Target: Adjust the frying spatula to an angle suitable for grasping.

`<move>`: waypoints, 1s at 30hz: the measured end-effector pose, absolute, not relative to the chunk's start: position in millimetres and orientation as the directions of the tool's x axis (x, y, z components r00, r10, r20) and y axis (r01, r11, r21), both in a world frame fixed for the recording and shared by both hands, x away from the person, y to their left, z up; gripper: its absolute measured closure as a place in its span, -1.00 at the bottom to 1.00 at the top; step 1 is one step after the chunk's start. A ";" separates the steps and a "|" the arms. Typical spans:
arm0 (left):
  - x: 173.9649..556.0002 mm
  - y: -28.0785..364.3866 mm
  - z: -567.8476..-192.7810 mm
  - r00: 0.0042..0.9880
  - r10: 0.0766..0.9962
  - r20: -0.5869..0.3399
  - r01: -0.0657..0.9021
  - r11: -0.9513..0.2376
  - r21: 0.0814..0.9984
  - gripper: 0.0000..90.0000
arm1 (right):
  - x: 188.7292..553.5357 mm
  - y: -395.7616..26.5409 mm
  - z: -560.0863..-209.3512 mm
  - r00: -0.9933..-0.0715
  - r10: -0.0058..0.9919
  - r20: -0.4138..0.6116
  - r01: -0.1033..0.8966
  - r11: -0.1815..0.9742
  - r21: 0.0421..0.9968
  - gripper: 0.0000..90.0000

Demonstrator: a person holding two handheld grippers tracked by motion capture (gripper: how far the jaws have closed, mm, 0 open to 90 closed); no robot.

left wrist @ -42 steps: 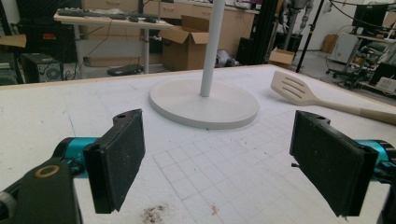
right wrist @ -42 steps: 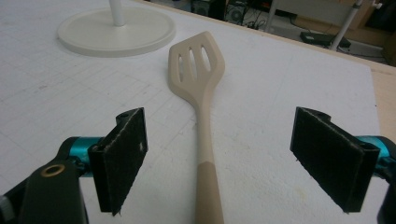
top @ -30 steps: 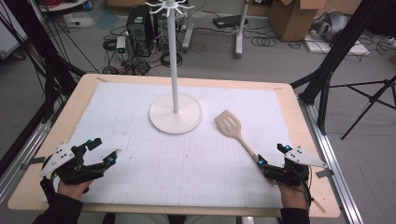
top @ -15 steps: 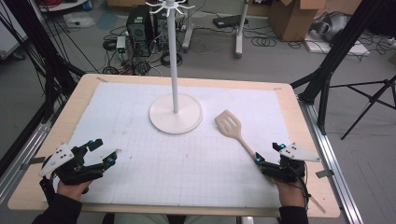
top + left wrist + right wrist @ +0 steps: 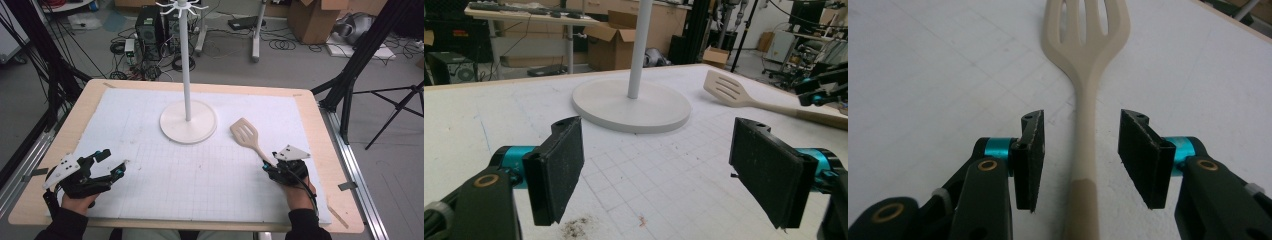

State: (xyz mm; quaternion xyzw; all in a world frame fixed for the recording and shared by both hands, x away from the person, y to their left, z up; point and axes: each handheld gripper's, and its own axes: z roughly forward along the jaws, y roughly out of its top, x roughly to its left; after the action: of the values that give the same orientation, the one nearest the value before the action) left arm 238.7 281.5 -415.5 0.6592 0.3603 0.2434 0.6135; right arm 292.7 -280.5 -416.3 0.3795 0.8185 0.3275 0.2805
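1. Lower right of the high view: our right gripper (image 5: pixel 270 166) straddles the handle of the pale wooden slotted spatula (image 5: pixel 248 137); its jaws have just been closing, pads not yet touching.
2. Lower left, our left gripper (image 5: pixel 115 169) gapes wide, holding nothing.
3. The spatula lies flat on the white gridded mat (image 5: pixel 200 170).

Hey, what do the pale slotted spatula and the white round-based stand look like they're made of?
The pale slotted spatula looks like matte silicone or plastic, smooth, cream and grainless; its handle end is a darker tan, perhaps wood. The white round-based stand looks like painted metal or plastic, given its even satin white; I can't tell which.
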 end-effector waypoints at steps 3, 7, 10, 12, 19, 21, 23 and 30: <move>239.5 281.5 -416.0 0.622 0.773 -0.124 0.180 0.014 0.984 -0.50 | 302.4 -281.8 -420.0 -0.553 0.810 -0.198 0.461 0.495 0.737 0.17; 241.2 282.5 -417.1 0.618 0.775 -0.127 0.187 0.012 0.982 -0.50 | 318.5 -283.7 -422.7 -0.570 0.809 -0.143 0.484 0.471 0.737 0.16; 242.0 282.8 -417.5 0.618 0.776 -0.124 0.191 0.005 0.982 -0.49 | 327.5 -277.8 -424.2 -0.590 0.795 -0.139 0.501 0.496 0.709 0.19; 241.8 283.1 -417.5 0.616 0.778 -0.123 0.192 0.003 0.981 -0.49 | 334.3 -275.8 -426.9 -0.599 0.789 -0.136 0.516 0.511 0.688 0.27; 240.9 284.8 -417.7 0.611 0.783 -0.122 0.194 0.001 0.981 -0.48 | 344.4 -280.7 -434.1 -0.602 0.797 -0.049 0.577 0.477 0.663 0.57; 240.8 285.1 -417.5 0.611 0.782 -0.122 0.195 0.001 0.981 -0.48 | 344.5 -281.0 -434.4 -0.609 0.792 -0.037 0.577 0.474 0.665 0.64; 240.9 284.7 -417.6 0.611 0.782 -0.121 0.195 -0.001 0.981 -0.47 | 345.6 -283.2 -434.7 -0.602 0.798 -0.003 0.592 0.450 0.669 0.67; 241.2 285.1 -417.2 0.613 0.782 -0.113 0.191 -0.008 0.982 -0.46 | 347.1 -281.7 -432.8 -0.640 0.768 0.028 0.591 0.469 0.656 0.73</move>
State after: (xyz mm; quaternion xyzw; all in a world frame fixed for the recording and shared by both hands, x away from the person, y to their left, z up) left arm 241.2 285.1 -417.2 0.6662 0.3653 0.2453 0.6021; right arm 347.1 -281.7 -432.8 0.4015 0.8461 0.3229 0.1366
